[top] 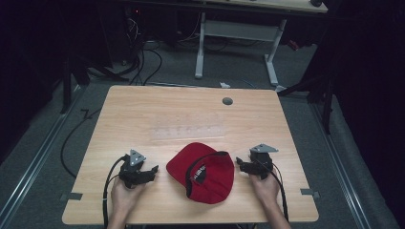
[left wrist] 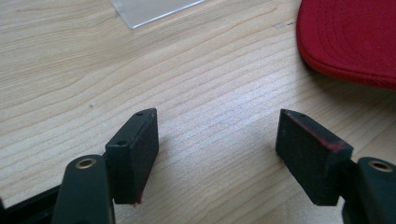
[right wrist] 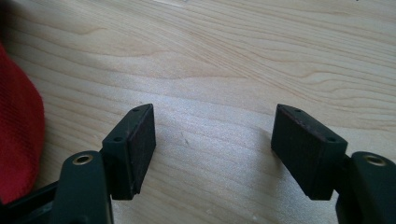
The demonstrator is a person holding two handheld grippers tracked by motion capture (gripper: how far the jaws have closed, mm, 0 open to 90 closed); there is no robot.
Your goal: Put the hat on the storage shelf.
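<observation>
The red cap [top: 203, 172] lies on the table [top: 143, 114] between the left gripper [top: 152, 170] and right gripper [top: 239, 163], jaws apart and empty; light and floppy, it is probably best pinched by its stiffer brim.

The left hand-held gripper [left wrist: 217, 128] hovered over the wooden bench [left wrist: 187, 70], jaws spread with bare wood between them. A red cap [left wrist: 350, 37] lay upper right; a clear sheet [left wrist: 149, 8] sat at the top edge.

Grey carpet floor [top: 239, 67], white-legged desk [top: 236, 28] behind, dark surroundings.
</observation>
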